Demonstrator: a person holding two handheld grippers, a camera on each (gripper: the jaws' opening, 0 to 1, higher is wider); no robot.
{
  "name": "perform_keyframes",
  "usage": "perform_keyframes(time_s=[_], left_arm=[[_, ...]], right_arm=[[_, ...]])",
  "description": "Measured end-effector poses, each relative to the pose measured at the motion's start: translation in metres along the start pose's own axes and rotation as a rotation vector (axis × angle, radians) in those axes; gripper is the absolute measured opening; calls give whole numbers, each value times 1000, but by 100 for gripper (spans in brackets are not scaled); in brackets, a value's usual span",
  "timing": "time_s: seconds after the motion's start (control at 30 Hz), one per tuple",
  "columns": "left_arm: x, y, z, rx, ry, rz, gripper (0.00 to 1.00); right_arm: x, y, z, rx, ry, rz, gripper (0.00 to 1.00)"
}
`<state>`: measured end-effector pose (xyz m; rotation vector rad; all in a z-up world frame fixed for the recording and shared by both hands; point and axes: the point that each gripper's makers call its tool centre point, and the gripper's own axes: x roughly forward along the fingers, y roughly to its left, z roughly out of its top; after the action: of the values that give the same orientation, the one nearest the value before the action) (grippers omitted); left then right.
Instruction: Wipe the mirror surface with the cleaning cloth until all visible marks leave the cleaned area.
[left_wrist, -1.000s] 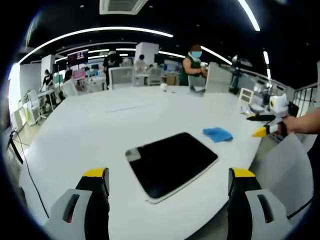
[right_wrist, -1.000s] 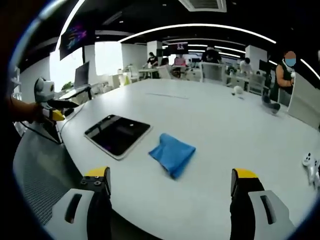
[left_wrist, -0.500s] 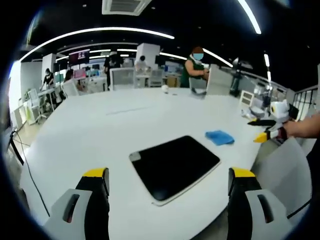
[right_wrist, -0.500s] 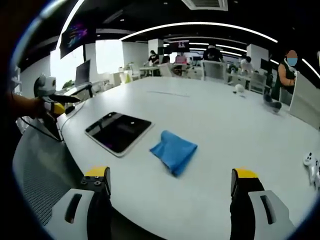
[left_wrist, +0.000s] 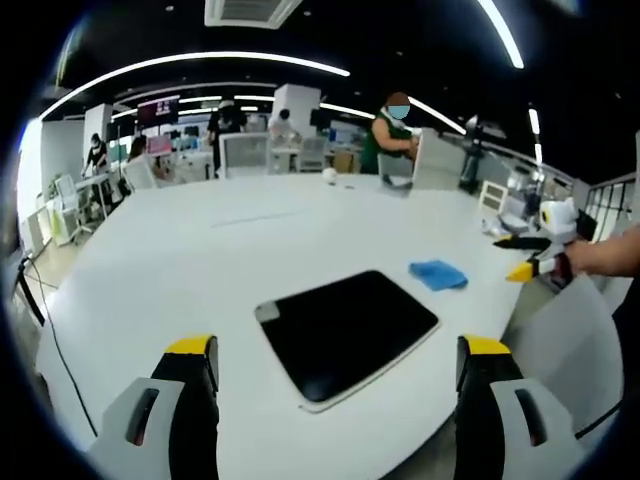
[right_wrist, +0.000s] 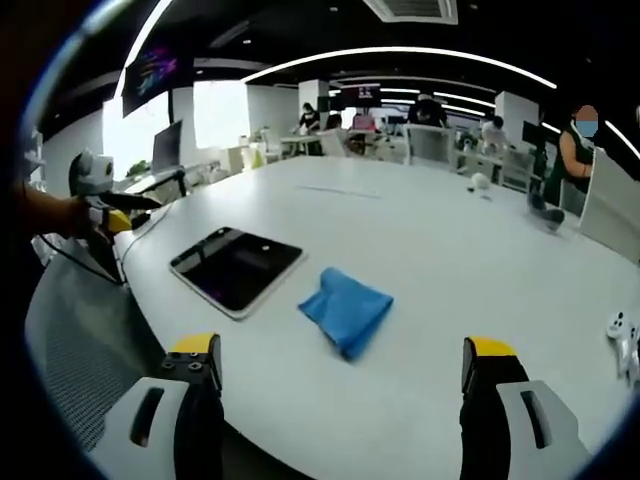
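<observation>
One broad white desk (left_wrist: 200, 260) is carrying everything. Near its near edge the dark mirror (left_wrist: 346, 330) is lying flat, and the blue cleaning cloth (right_wrist: 346, 310) is sitting just beside it, apart from it. Both the left gripper (left_wrist: 338, 385) and the right gripper (right_wrist: 340, 385) are hanging over that edge, jaws spread wide, gripping nothing.

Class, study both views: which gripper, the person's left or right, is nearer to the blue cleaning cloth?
Right. The cleaning cloth lies just ahead of the right gripper, between its open jaws. The left gripper faces the mirror, with the cloth beyond the mirror's far side.
</observation>
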<state>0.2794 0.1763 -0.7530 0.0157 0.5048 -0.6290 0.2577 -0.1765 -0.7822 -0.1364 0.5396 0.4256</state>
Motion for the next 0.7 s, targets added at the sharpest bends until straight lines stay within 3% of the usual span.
perform_keyframes(time_s=[0.07, 0.27, 0.43, 0.7], left_arm=[[0, -2, 0, -3, -2, -1, 99], [6, -20, -15, 14, 20, -19, 99], [10, -25, -24, 13, 24, -20, 99], [11, -22, -10, -7, -11, -17, 99]], right_arm=[[1, 1, 6, -20, -35, 6, 95], [13, 4, 13, -43, -35, 15, 90], [27, 1, 22, -81, -46, 27, 81], [53, -1, 25, -120, -22, 46, 67]])
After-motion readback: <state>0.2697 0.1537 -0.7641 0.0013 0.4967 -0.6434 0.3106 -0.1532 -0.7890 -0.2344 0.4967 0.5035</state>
